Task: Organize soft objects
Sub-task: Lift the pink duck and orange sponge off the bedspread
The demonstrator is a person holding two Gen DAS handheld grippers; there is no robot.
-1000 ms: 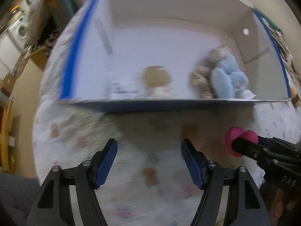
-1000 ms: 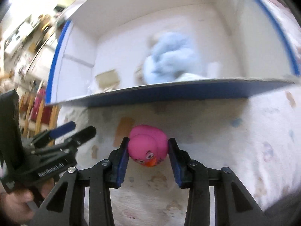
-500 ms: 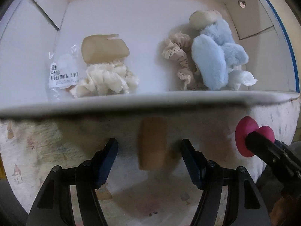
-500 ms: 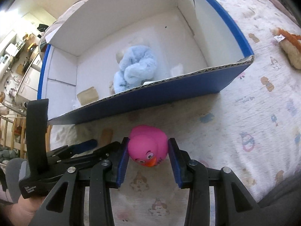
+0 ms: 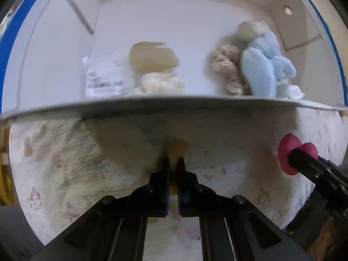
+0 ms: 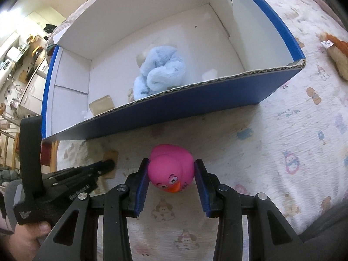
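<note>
My left gripper point(image 5: 173, 159) points down at the printed sheet, its jaws closing to a thin slit with a flat tan pad point(image 5: 176, 148) pinched between them; the same pad point(image 6: 111, 154) shows at its tip in the right wrist view. My right gripper point(image 6: 171, 161) is shut on a pink rubber duck point(image 6: 170, 167), held just above the sheet in front of the box. The blue-sided cardboard box point(image 6: 195, 106) holds a light blue plush point(image 5: 265, 69), a beige scrunchie point(image 5: 228, 69), another tan pad point(image 5: 152, 58), cream fluff point(image 5: 158, 84) and a labelled plastic bag point(image 5: 102, 80).
The box's near wall point(image 5: 174, 106) stands right ahead of both grippers. An orange and tan plush point(image 6: 336, 52) lies on the bed sheet point(image 6: 293, 152) to the right of the box. A person's hand point(image 6: 26, 237) holds the left gripper.
The left gripper has dropped onto the tan pad and its jaws have gone from wide open to nearly closed on it. The right gripper keeps the duck with little shift.
</note>
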